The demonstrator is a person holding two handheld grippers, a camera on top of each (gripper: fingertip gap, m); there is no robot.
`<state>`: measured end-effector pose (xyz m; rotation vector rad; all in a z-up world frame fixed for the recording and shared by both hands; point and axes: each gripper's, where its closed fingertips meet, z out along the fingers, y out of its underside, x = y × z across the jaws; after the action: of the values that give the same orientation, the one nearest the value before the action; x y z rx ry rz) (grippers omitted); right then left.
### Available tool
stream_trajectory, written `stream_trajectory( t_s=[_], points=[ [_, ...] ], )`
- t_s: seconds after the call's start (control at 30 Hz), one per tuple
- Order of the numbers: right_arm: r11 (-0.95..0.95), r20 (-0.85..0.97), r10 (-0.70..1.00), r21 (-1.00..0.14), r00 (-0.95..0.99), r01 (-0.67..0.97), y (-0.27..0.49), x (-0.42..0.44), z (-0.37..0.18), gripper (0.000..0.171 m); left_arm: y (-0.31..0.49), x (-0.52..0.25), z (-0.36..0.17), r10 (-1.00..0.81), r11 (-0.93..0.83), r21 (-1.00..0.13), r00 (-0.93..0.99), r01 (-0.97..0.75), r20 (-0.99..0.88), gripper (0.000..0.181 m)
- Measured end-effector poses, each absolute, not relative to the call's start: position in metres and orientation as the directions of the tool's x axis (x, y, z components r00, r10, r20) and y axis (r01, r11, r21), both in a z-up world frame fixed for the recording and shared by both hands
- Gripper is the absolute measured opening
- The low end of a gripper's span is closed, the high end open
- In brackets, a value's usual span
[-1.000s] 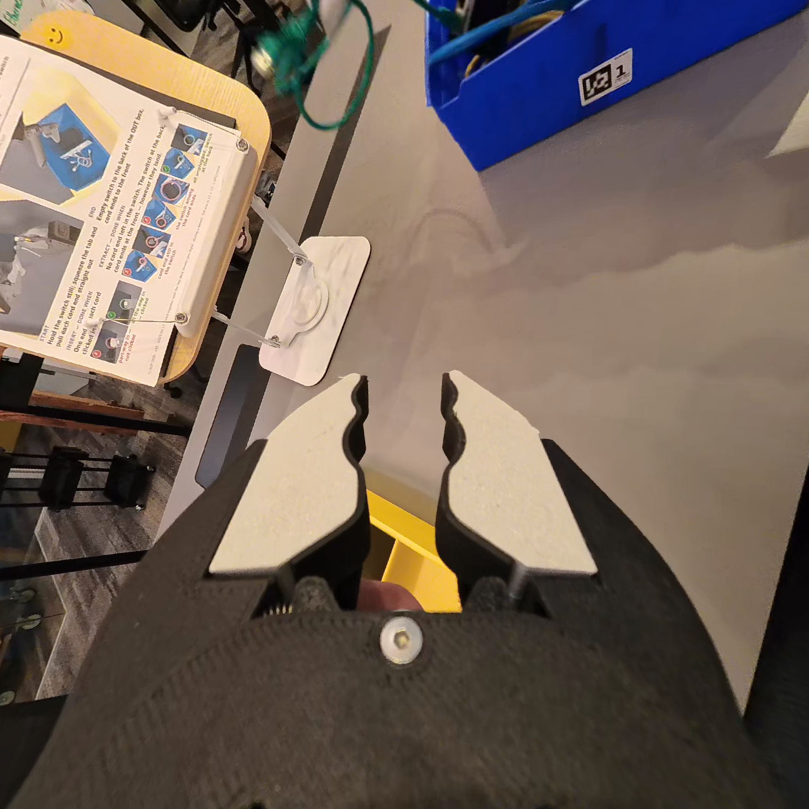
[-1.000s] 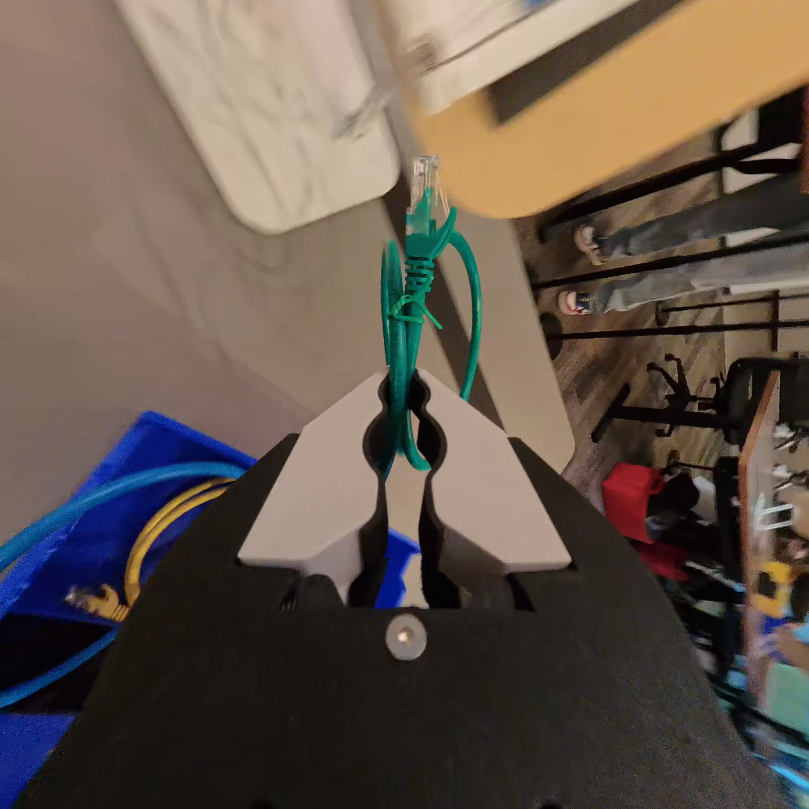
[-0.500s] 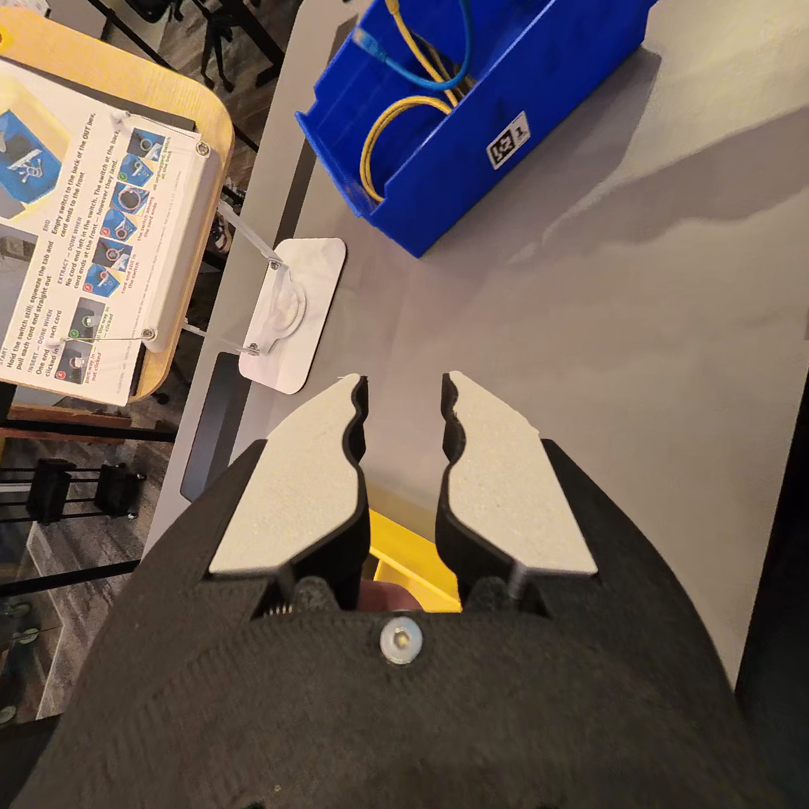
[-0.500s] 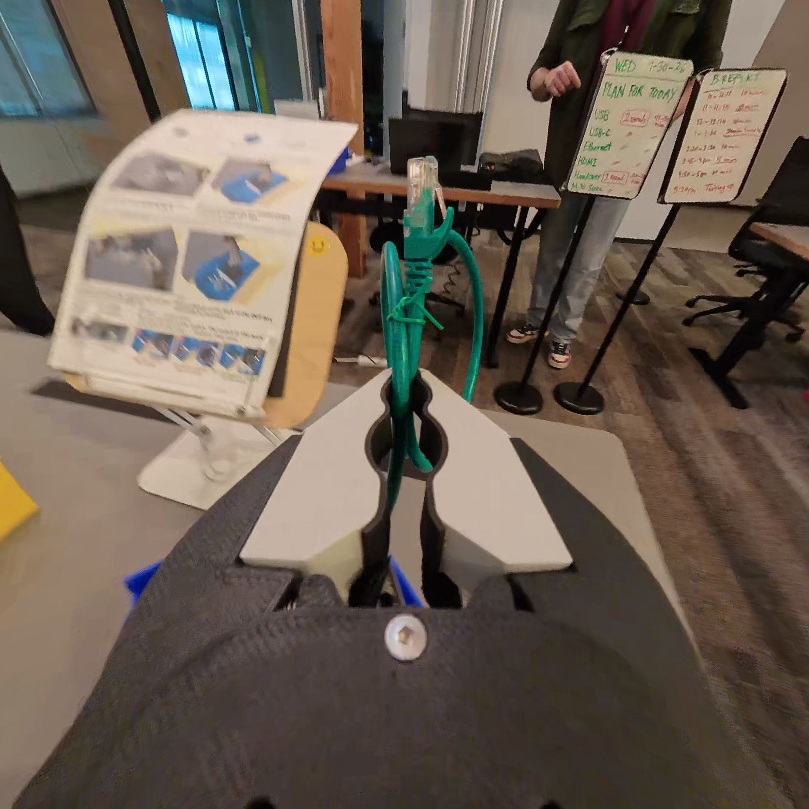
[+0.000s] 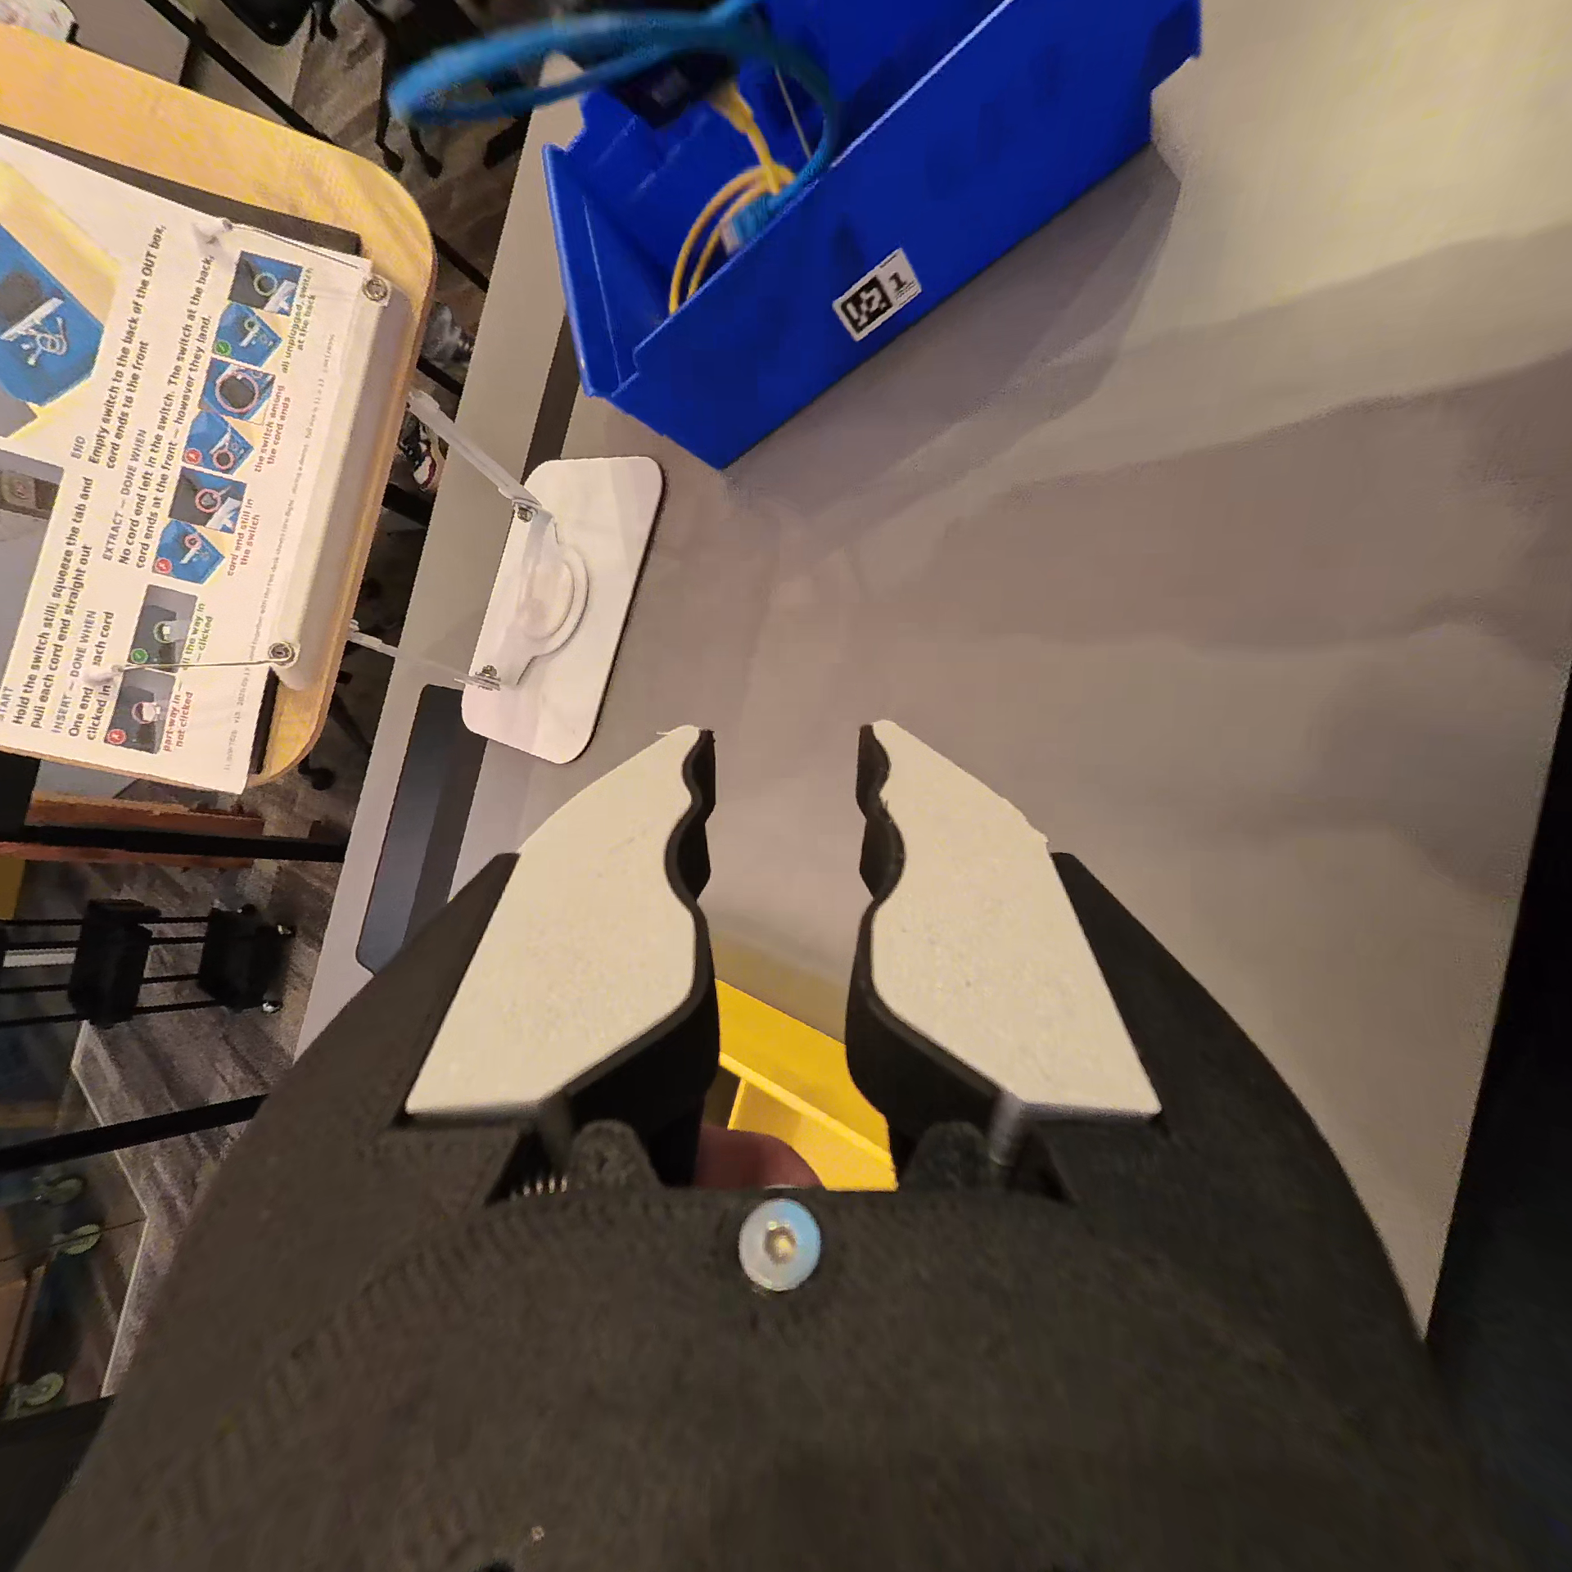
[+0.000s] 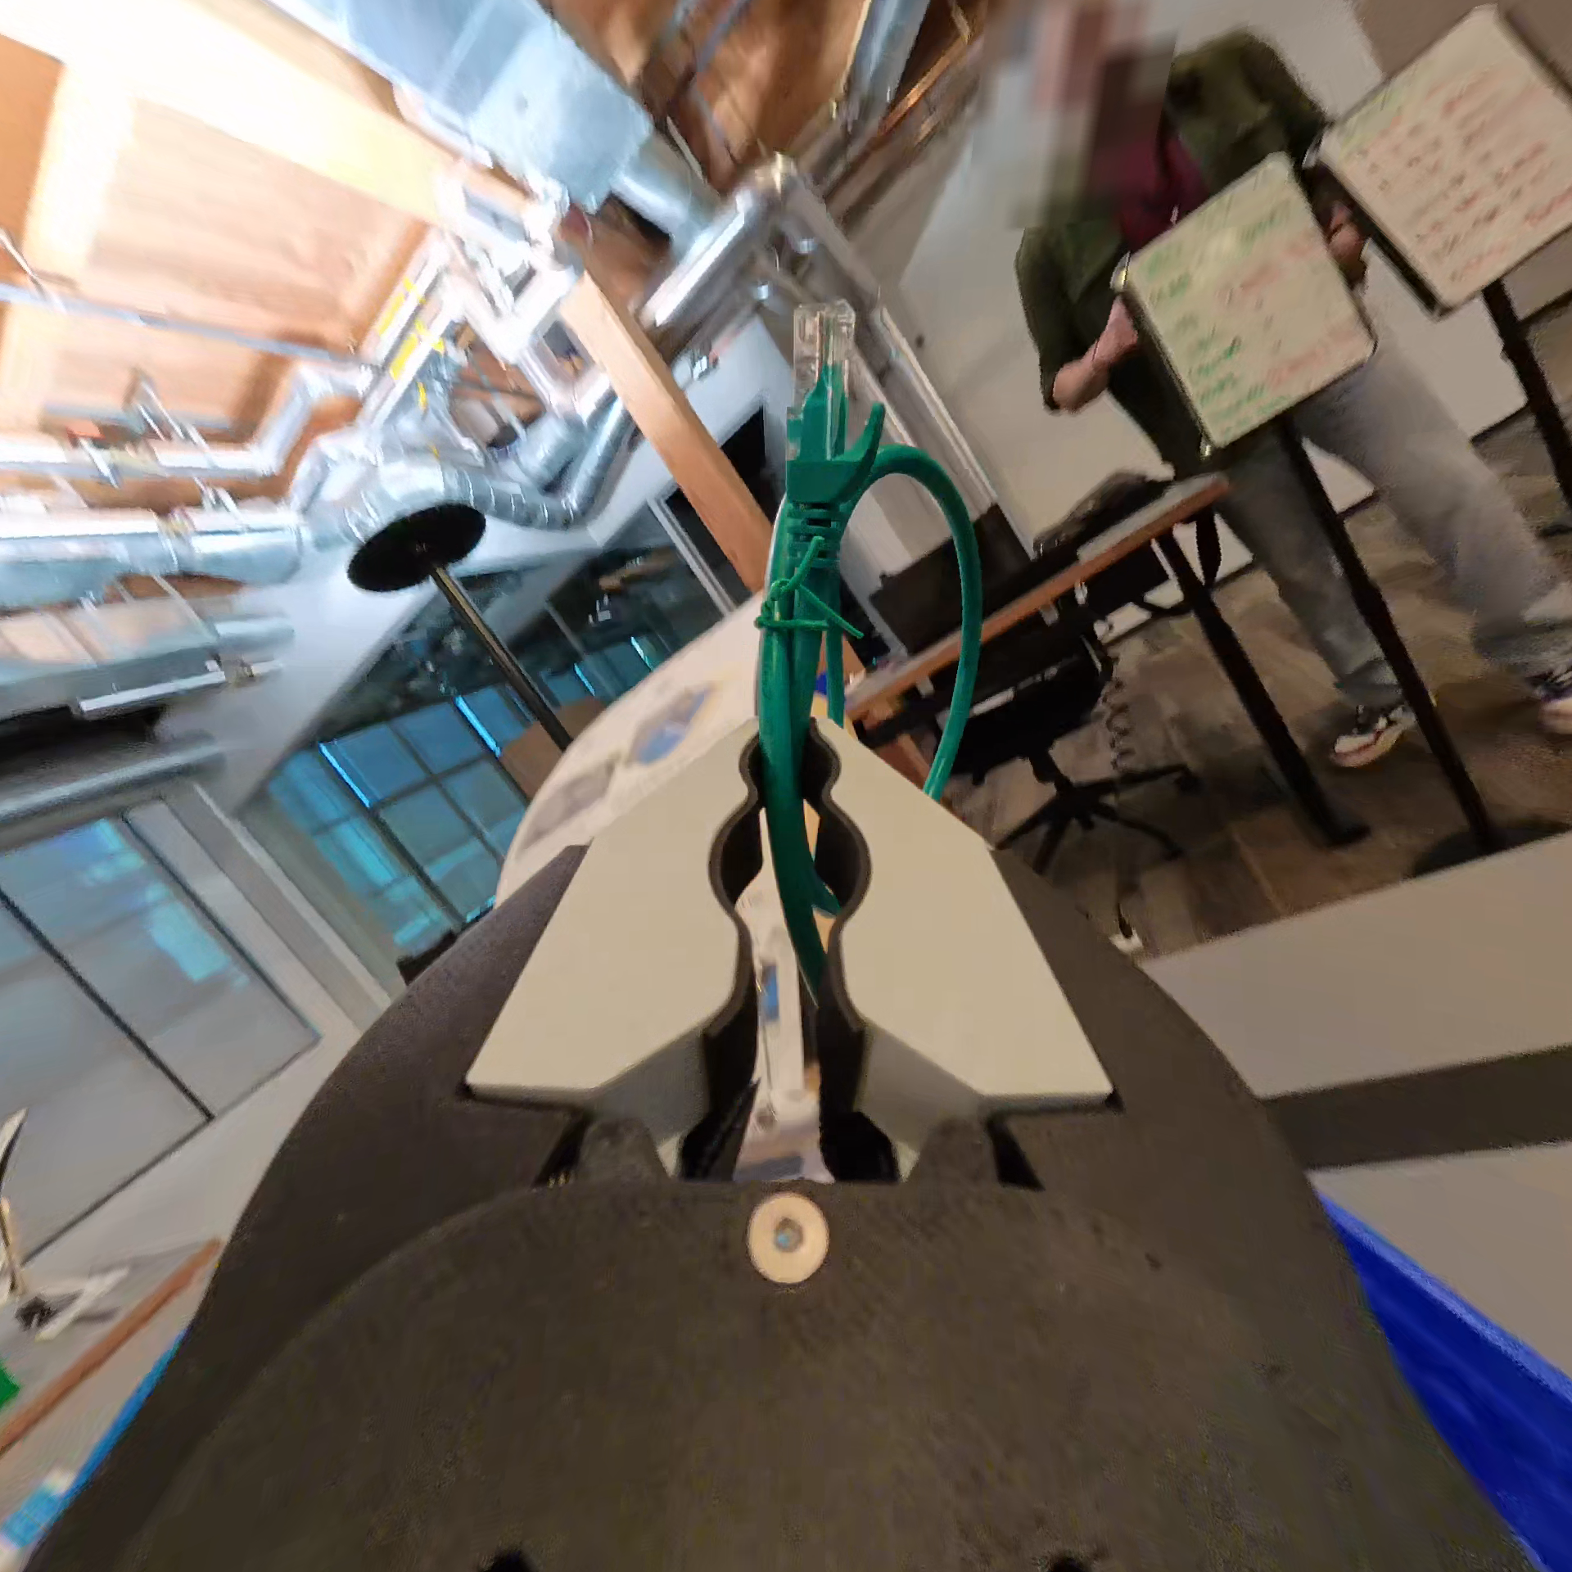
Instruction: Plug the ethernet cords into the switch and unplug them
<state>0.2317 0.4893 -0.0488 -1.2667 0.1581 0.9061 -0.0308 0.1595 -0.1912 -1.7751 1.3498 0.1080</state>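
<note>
Cord end first: we pinch the green ethernet cord (image 6: 787, 680) in our right gripper (image 6: 791, 748), plug pointing straight ahead along the fingers; our left gripper (image 5: 784, 748) gapes empty, switch unseen.

Glossy blue plastic bin (image 5: 885, 281), matt grey tabletop (image 5: 1106, 612), rough black printed-plastic tool (image 5: 784, 748), laminated paper sheet (image 5: 162, 476)

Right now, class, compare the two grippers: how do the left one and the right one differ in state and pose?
1. The left gripper is open and empty; the right gripper is shut on the green cord.
2. The left gripper points down over the grey table; the right gripper points up into the room, away from the table.
Both share black bodies and pale grey fingers with wavy inner edges.
</note>
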Motion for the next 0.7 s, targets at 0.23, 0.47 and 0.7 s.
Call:
stream_trajectory(
  t_s=[0.23,0.47,0.7],
  points=[
    [-0.231,-0.53,0.416,-0.848,0.739,-0.478,0.51,0.209,-0.154,0.003,0.163,-0.034,-0.198,-0.749,-0.036,-0.582,0.407,-0.813,-0.523,0.031],
    [-0.275,-0.171,0.39,-0.959,0.905,-0.062,0.509,0.222,-0.2,0.002,0.163,-0.029,-0.205,-0.761,-0.041,-0.57,0.395,-0.821,-0.515,0.031],
    [-0.169,0.229,0.479,-0.923,0.848,0.345,0.481,0.205,-0.221,0.003,0.16,-0.024,-0.207,-0.766,-0.03,-0.554,0.376,-0.832,-0.522,0.032]
  ],
)
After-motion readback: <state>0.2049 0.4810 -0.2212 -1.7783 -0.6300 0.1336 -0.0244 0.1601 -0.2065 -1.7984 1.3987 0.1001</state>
